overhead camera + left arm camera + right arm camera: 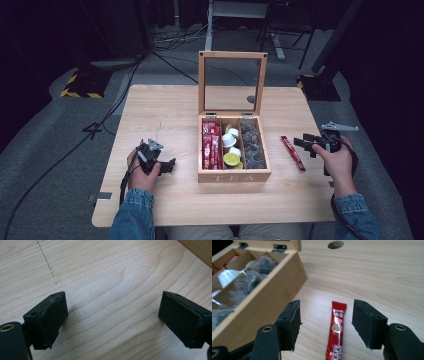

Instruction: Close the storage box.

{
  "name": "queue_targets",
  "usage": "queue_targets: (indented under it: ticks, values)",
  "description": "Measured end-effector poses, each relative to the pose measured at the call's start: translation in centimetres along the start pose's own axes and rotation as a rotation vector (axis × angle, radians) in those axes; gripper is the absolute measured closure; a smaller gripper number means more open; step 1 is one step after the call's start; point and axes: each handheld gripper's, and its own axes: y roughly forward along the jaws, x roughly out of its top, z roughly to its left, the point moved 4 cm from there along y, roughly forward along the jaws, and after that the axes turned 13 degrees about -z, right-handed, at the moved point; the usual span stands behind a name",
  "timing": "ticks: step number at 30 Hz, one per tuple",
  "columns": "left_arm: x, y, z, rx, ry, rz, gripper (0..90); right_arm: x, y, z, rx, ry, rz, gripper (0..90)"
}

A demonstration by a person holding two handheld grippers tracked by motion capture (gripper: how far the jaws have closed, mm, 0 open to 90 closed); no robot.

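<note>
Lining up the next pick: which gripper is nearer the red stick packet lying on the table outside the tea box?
Right. The right gripper hangs open just beside the red stick packet; the left gripper sits open across the tea box.

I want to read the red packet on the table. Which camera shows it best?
The right gripper view: the packet lies close up between the open gripper, its print visible. The high view shows a thin red strip beside the box.
</note>
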Motion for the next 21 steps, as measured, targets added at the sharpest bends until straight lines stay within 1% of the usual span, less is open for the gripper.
queue_targets:
  ticks: [3, 5, 7, 10, 13, 14, 15, 19, 21]
  values:
    - [0.0, 0.1, 0.0, 0.003, -0.002, 0.001, 8.3, 0.7, 0.0, 0.7, 0.018, -0.013, -0.015, 39.9]
    - [0.0, 0.1, 0.0, 0.002, 0.000, 0.002, 7.9, 1.2, 0.0, 1.1, 0.031, -0.032, -0.022, 39.9]
    - [0.0, 0.1, 0.0, 0.002, -0.001, 0.001, 7.9, 1.6, 0.0, 1.4, 0.035, -0.039, -0.027, 39.9]
    - [0.0, 0.1, 0.0, 0.002, -0.001, 0.001, 7.9, 2.3, 0.1, 1.7, 0.045, -0.054, -0.049, 39.9]
    - [0.0, 0.1, 0.0, 0.002, -0.001, 0.001, 7.9, 3.0, 0.3, 2.0, 0.047, -0.060, -0.041, 39.9]
    - [0.0, 0.1, 0.0, 0.002, -0.002, 0.001, 7.9, 3.5, 0.4, 2.1, 0.052, -0.075, -0.038, 39.9]
    - [0.0, 0.1, 0.0, 0.004, -0.002, 0.001, 7.9, 3.7, 0.4, 2.2, 0.054, -0.075, -0.032, 40.0]
    - [0.0, 0.1, 0.0, 0.012, -0.001, 0.001, 7.9, 5.9, 0.7, 2.8, 0.072, -0.100, -0.049, 40.0]
    - [0.0, 0.1, 0.0, 0.017, -0.003, 0.005, 7.5, 7.0, 1.0, 3.1, 0.074, -0.107, -0.053, 40.1]
